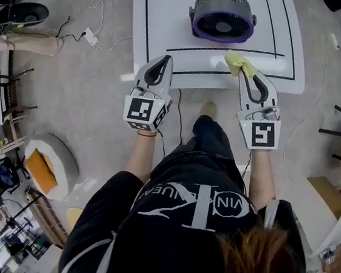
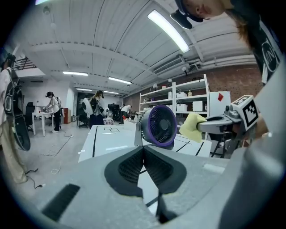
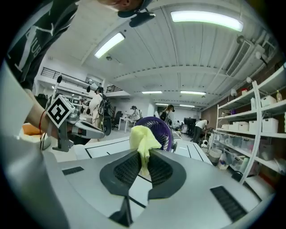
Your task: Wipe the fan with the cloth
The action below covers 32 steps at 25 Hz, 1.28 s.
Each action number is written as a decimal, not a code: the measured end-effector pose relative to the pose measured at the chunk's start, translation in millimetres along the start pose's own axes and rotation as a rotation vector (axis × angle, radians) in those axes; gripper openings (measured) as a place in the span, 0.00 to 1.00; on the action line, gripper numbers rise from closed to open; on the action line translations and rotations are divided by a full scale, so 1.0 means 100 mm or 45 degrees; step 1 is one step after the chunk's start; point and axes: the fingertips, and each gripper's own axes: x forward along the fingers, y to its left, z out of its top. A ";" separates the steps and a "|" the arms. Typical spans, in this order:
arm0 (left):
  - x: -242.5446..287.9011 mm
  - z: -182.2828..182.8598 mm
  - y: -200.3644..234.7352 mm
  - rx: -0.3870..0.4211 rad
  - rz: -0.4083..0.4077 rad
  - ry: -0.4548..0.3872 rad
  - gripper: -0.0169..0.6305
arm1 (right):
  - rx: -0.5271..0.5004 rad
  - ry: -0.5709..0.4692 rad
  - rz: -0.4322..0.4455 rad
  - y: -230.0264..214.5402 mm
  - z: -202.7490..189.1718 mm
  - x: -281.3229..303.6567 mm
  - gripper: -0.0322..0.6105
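A small dark grey fan (image 1: pixel 223 15) with a purple ring stands near the middle of the white table (image 1: pixel 153 21), its grille facing up toward the near edge. It also shows in the left gripper view as the fan (image 2: pixel 157 125) and, partly behind the cloth, in the right gripper view as the fan (image 3: pixel 163 129). My right gripper (image 1: pixel 244 72) is shut on a yellow cloth (image 1: pixel 239 63), which sticks up between its jaws as the cloth (image 3: pixel 142 140), just short of the fan. My left gripper (image 1: pixel 163 62) is shut and empty, over the table's near edge, left of the fan.
Black lines mark a rectangle on the table. A power strip and cables (image 1: pixel 89 35) lie on the floor to the left. A round white seat with an orange cushion (image 1: pixel 48 166) stands at lower left. Shelving (image 2: pixel 190 96) and people at desks show far behind the table.
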 end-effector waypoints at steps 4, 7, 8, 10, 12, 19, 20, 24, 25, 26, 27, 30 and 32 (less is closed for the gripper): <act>0.28 0.02 0.04 -0.001 0.002 -0.001 0.07 | -0.158 -0.040 0.026 0.00 0.12 0.24 0.10; 0.44 0.00 0.03 0.033 -0.032 0.004 0.10 | -0.213 -0.046 0.014 0.04 0.16 0.38 0.10; 0.49 0.00 0.02 0.050 -0.049 0.009 0.11 | -0.223 -0.055 0.012 0.06 0.18 0.41 0.10; 0.60 -0.01 -0.02 0.089 -0.091 0.026 0.15 | -0.260 -0.076 0.014 0.09 0.24 0.47 0.10; 0.70 -0.01 -0.04 0.136 -0.129 0.048 0.22 | -0.336 -0.098 0.016 0.13 0.29 0.53 0.10; 1.01 -0.01 -0.01 0.173 -0.207 0.047 0.27 | -0.506 -0.153 0.004 0.24 0.47 0.78 0.10; 1.05 -0.03 -0.01 0.187 -0.218 0.059 0.27 | -0.530 -0.158 0.000 0.25 0.50 0.82 0.10; 1.13 -0.08 -0.03 0.230 -0.235 0.073 0.24 | -0.725 -0.085 -0.045 0.23 0.46 0.95 0.10; 1.15 -0.07 -0.02 0.238 -0.229 0.068 0.21 | -0.767 -0.068 -0.064 0.22 0.45 0.98 0.10; 1.17 -0.07 0.00 0.241 -0.221 0.065 0.19 | -0.799 -0.059 -0.081 0.20 0.44 1.01 0.10; 1.18 -0.07 0.02 0.239 -0.216 0.065 0.14 | -0.825 -0.055 -0.097 0.20 0.45 1.02 0.10; 1.16 -0.10 0.04 0.222 -0.224 0.068 0.11 | -0.905 -0.033 -0.128 0.17 0.46 1.06 0.10; 1.17 -0.11 0.04 0.220 -0.227 0.069 0.11 | -0.949 0.000 -0.143 0.14 0.43 1.11 0.10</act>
